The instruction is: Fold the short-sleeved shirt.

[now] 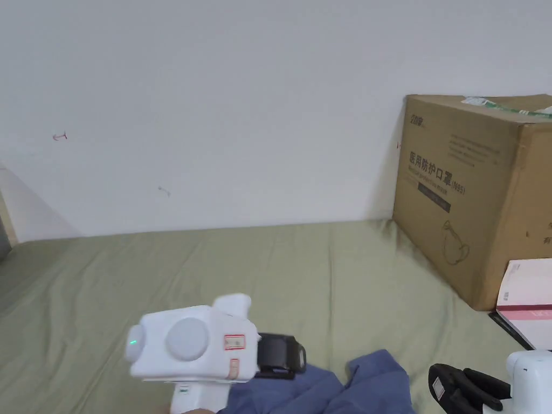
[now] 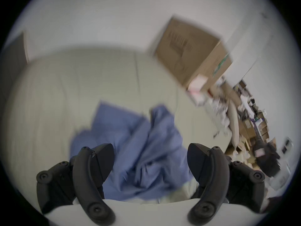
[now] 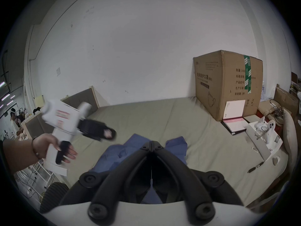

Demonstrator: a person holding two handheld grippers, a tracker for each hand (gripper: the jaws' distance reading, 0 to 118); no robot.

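A crumpled blue shirt lies bunched up on the bed, on an olive-green sheet, close to the near edge. In the left gripper view the left hand-held gripper hangs above the heap with its jaws spread wide, nothing between them but air and blurred blue cloth below. The right gripper view catches that same tool from the side: white body with red-and-white stickers too blurred to read, held by a hand on its grip.

The right hand-held gripper is clenched, its two black tips meeting with nothing visibly pinched between them, poised over the near side of the shirt. The head view shows it low at the right corner, just beside the fabric.

At the far right of the bed, against the white wall, stands a big cardboard box. There is printing on its faces: lines of Chinese characters, a small line drawing of a face mask, and a strip of green-and-white tape over the top edge. A white and pink booklet leans on its lower corner. Further right sits an open white carton holding white gadgets, and a dark pen lies on the sheet.
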